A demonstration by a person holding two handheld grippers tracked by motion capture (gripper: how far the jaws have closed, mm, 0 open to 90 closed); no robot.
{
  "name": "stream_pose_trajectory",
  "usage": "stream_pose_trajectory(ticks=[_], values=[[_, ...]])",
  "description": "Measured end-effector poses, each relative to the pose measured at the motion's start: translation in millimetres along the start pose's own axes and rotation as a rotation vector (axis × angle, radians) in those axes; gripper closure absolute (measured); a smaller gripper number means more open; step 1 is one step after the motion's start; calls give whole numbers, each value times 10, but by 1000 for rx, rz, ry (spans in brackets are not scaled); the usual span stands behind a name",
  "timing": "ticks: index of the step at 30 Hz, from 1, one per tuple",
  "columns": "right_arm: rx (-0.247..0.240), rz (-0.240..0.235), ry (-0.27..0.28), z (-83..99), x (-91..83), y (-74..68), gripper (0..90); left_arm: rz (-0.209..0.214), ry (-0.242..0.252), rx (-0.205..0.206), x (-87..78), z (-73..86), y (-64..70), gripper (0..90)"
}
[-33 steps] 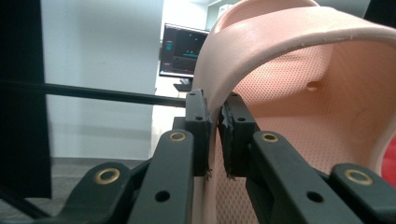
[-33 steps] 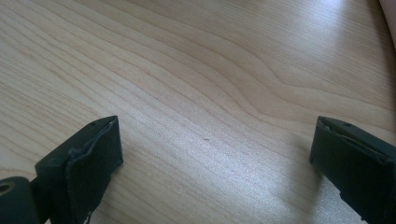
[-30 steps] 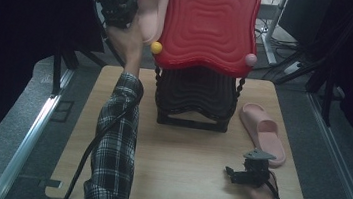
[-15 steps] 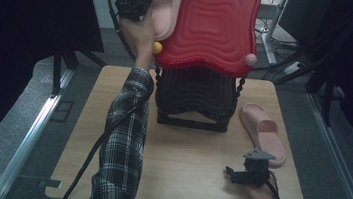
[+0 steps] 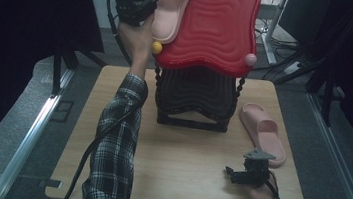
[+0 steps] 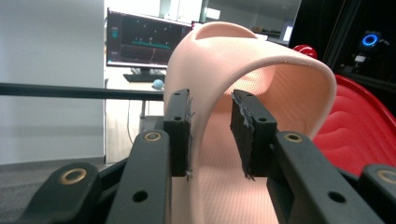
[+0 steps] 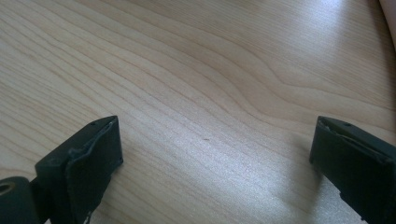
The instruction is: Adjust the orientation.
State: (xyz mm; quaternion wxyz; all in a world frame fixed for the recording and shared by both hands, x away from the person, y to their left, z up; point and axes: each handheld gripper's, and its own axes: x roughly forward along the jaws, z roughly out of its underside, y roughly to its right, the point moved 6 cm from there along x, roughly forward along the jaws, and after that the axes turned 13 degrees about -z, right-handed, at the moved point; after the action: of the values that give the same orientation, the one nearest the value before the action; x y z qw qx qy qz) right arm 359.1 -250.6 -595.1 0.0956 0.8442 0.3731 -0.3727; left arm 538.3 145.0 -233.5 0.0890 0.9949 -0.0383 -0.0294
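1. Now the left gripper (image 5: 147,3) is hovering high beyond the far edge of the desk (image 5: 180,180), level with the top of the red shelf (image 5: 208,25), with the plaid sleeve (image 5: 114,138) stretching up from the near edge.
2. Its jaws are clamping the strap of a pink slipper (image 5: 170,8), one jaw on each face of the strap, as the left gripper view (image 6: 210,135) is showing up close on the slipper (image 6: 261,88).
3. That slipper is hanging upright against the left side of the shelf's wavy red top (image 6: 359,130), just above a yellow ball (image 5: 156,47) at the shelf's corner; a pink ball (image 5: 250,59) is sitting at the opposite corner.
4. Below, the dark lower tiers (image 5: 195,96) of the shelf are standing at the far middle of the desk.
5. A second pink slipper (image 5: 264,132) is lying flat beside the right edge of the desk, sole down.
6. The right gripper (image 5: 236,176) is resting low near the near right corner, just in front of that second slipper, apart from it.
7. In the right gripper view (image 7: 210,154) its jaws are standing wide apart over bare wood (image 7: 196,70), holding nothing.
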Motion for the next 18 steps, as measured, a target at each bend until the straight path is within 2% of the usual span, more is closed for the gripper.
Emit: stream_pose_trajectory(ticks=[5, 12, 16, 18], values=[[-1, 1, 0, -1, 0, 1, 23, -8, 44, 12, -131, 46, -173, 757], [0, 1, 1, -1, 0, 1, 23, 17, 47, 32, -239, 258, -373, 891], [-1, 2, 2, -1, 2, 2, 23, 54, 51, 39, -285, 403, -419, 895], [-1, 1, 2, -1, 2, 1, 23, 63, 49, 58, -316, 508, -424, 895]])
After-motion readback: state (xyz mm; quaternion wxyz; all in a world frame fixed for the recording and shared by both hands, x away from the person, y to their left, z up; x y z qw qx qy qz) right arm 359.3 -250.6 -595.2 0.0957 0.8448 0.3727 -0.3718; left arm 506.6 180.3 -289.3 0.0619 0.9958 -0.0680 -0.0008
